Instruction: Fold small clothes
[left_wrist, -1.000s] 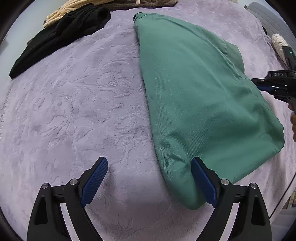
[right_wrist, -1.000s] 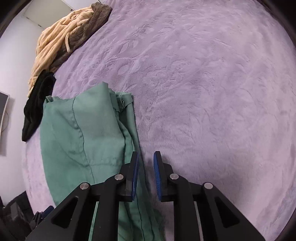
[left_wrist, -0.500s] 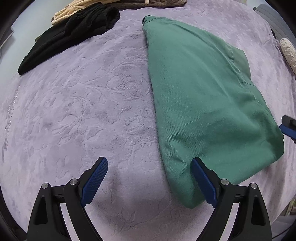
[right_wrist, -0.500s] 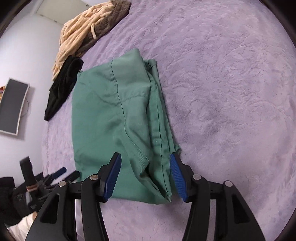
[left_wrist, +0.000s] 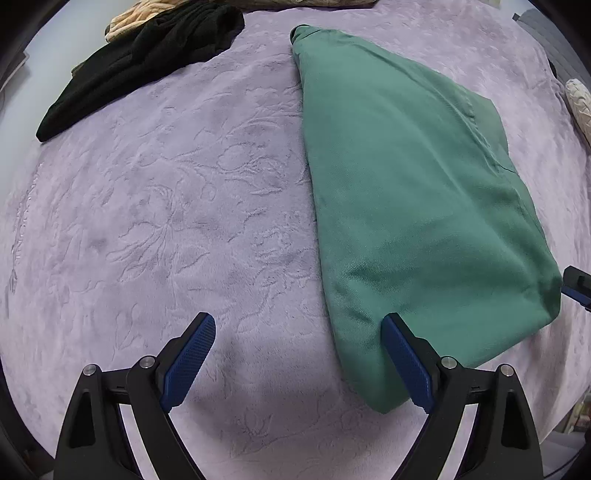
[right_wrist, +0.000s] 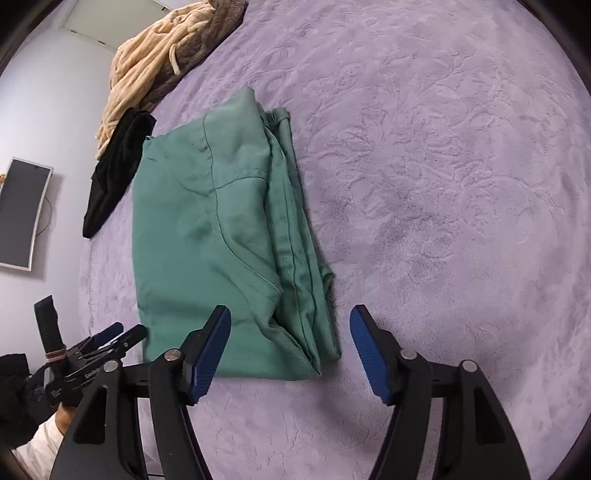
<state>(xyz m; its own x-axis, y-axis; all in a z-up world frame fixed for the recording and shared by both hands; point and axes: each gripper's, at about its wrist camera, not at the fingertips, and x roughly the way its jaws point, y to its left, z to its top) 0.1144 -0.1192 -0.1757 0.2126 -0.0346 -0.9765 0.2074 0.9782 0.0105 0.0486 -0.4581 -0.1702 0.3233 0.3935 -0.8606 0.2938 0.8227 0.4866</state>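
So the whole scene sits on a big lavender embossed bedspread (right_wrist: 424, 184). Lying flat on it is the green garment (right_wrist: 221, 236), already doubled over into a chunky rectangle with seams and a waistband edge stacked along one long side. Up at the far edge there's a cream and brown fuzzy pile (right_wrist: 162, 62) and a black garment (left_wrist: 140, 62) just beside it, both well apart from the green one and not folded yet, as far as I can tell from here.

Looks to me like this fold was just let go: the right gripper (right_wrist: 290, 350) has its jaws opening over the near end of the green piece, nothing pinched. The left gripper (left_wrist: 299, 365) is spread wide too, one finger (left_wrist: 406, 362) over the fabric corner, holding nothing.

Next move probably means either one more fold in half or setting it aside and grabbing the black one.
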